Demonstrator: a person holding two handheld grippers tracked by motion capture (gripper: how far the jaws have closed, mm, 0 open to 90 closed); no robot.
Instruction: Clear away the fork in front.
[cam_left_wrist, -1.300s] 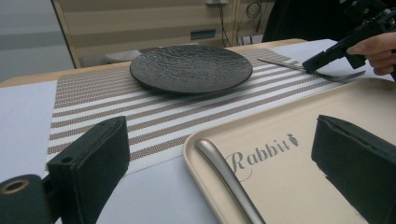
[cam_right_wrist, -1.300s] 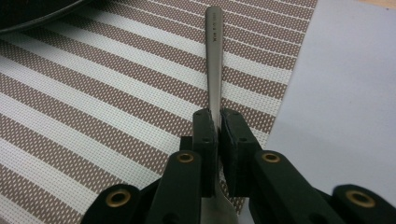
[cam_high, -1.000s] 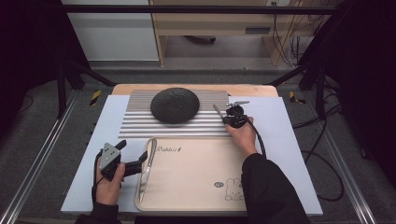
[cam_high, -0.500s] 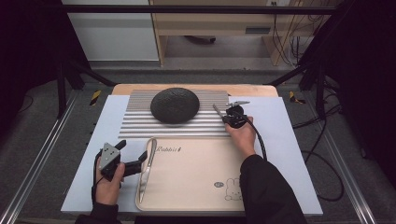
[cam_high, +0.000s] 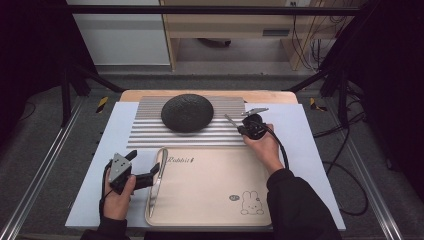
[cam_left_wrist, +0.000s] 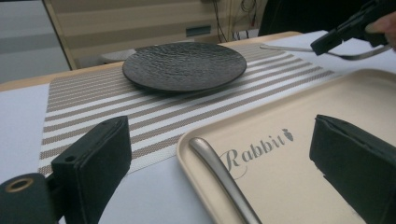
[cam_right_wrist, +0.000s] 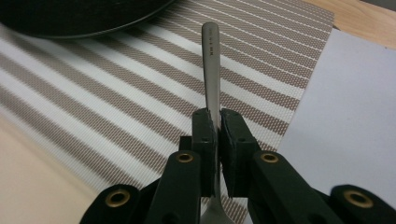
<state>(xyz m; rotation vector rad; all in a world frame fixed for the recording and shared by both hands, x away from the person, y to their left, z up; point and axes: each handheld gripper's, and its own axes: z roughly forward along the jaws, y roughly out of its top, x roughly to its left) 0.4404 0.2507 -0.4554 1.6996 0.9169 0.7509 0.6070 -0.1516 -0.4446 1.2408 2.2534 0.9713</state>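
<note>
2 hand-held grippers working: right hand-held gripper (cam_right_wrist: 215, 122) clamping fork (cam_right_wrist: 211, 60) over striped mat (cam_high: 150, 131), left hand-held gripper (cam_left_wrist: 224, 158) gaping w/ jaws apart by tray (cam_high: 210, 200).

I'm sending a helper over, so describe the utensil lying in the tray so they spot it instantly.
Find the beige tray printed "Rabbit" at the table's near edge. Along its left rim lies a silver utensil, between the open left hand-held gripper jaws. The other utensil is clamped over the striped mat.

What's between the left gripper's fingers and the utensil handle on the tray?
Nothing visible. The left gripper is open, one of its fingers on each side of the handle, which lies on the tray by its left rim.
</note>
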